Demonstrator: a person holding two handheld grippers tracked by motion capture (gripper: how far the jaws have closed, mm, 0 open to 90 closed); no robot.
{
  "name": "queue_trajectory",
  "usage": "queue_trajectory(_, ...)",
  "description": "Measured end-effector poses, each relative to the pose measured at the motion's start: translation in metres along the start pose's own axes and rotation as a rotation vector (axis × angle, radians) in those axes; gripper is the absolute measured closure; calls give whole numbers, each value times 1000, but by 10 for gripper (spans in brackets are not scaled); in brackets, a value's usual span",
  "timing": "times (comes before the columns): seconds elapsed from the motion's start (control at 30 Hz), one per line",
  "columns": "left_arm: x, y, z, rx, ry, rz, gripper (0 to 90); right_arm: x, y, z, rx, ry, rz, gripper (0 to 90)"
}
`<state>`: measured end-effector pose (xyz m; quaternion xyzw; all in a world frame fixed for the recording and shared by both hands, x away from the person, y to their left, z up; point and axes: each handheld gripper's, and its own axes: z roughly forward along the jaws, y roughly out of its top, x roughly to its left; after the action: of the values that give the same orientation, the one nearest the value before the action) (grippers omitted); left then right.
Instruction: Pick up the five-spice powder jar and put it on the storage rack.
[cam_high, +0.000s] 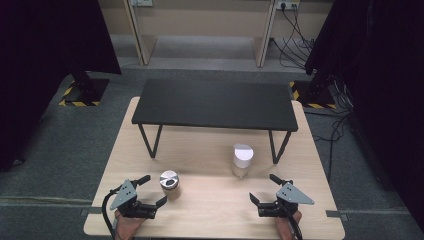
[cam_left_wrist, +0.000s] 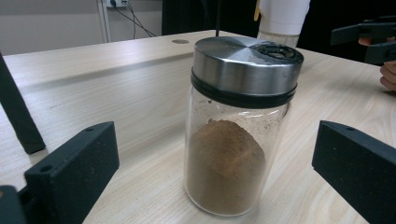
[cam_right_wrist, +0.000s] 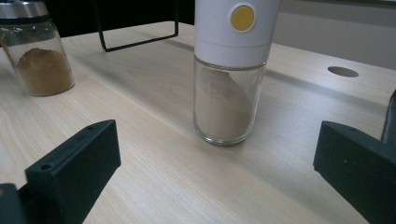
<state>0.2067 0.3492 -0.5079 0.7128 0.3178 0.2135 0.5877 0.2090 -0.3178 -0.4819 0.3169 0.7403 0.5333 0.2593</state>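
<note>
Left gripper view is showing the left gripper (cam_left_wrist: 215, 172) with jaws standing wide apart, flanking but not touching the clear glass spice jar with brushed-steel lid (cam_left_wrist: 238, 126), upright on the pale wooden table (cam_left_wrist: 116, 84). Glass is likely rigid, smooth, breakable; gripping the body below the lid seems safest. The right gripper (cam_right_wrist: 215, 172) is likewise gaping before the white-capped glass grinder (cam_right_wrist: 231, 70).

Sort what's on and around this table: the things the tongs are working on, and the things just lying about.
In the job:
- steel-lidded jar of brown powder, between the open left tongs
- white-capped jar of pale powder, ahead of the open right tongs

Lying about:
- black shelf on the table
- cables on the floor
</note>
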Motion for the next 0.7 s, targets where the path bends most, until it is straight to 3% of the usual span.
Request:
queue_trajectory(0.5, 1, -1, 0, -3, 1, -7, 0, -1, -1, 0, -4, -3, 11, 4)
queue_trajectory(0.7, -2, 1, 1, 4, 4, 14, 2, -1, 0, 0, -2, -1, 5, 4)
